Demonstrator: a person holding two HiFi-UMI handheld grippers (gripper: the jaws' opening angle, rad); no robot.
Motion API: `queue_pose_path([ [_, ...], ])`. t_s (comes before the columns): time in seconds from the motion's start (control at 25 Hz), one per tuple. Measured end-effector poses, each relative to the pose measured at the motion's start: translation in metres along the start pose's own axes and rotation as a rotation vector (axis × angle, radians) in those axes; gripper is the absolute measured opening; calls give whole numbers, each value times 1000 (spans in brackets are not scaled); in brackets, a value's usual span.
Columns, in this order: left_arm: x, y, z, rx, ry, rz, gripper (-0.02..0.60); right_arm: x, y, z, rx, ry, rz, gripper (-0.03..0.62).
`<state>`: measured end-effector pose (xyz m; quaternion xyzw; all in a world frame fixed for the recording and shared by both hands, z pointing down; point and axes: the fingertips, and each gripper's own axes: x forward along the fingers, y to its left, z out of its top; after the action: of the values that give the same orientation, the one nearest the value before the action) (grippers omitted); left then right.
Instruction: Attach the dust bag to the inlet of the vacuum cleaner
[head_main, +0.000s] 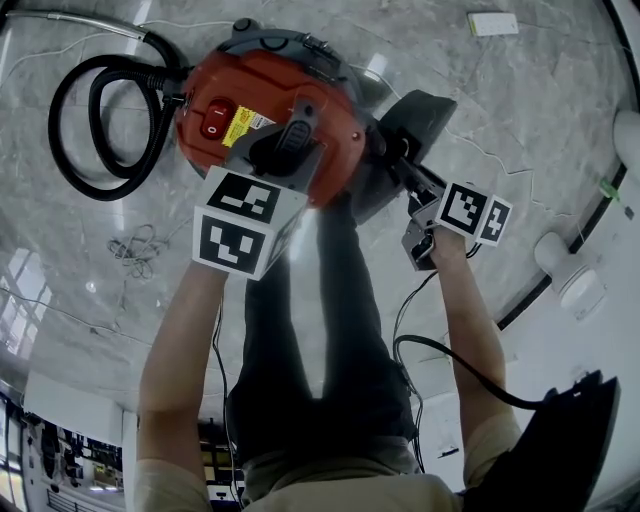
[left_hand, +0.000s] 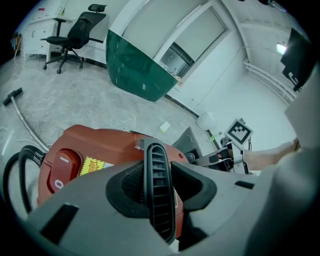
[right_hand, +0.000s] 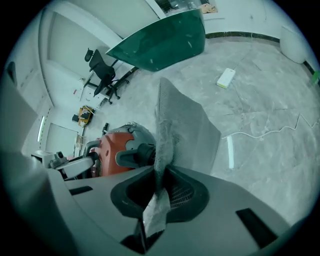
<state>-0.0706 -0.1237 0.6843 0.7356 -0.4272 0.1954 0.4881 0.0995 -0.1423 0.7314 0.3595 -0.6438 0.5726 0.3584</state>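
Observation:
The red vacuum cleaner lies on the marble floor under me. My left gripper is shut on its black ribbed handle, which stands upright between the pads of the left gripper. At the vacuum's right side the grey dust bag sticks up. My right gripper is shut on the bag's lower edge. In the right gripper view the bag rises from between the pads of the right gripper, its fabric bunched. A dark grey spout on the vacuum points at the bag.
A black hose coils left of the vacuum, with a metal wand beyond it. A thin white cord and a black cable lie on the floor. A white box lies far right. An office chair and a green panel stand farther off.

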Motion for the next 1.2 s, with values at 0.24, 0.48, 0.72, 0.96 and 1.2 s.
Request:
queue_pose_path([
  [0.24,0,1,0,3,-3,11,115,2,6,0,-30,-14,26,52],
  [0.48,0,2,1,7,-3,21,104,4,11,-2,-126,-1,28,56],
  [0.72,0,2,0,6,-6,27,103,4,15,-3,-209,19,84,60],
  [0.96,-1,3,0,-2,-7,24,103,4,11,-1,-314,21,61,64],
  [1.2,1,3,0,-4,-6,20,104,-1,-4,-4,-337,-41,-47,85],
])
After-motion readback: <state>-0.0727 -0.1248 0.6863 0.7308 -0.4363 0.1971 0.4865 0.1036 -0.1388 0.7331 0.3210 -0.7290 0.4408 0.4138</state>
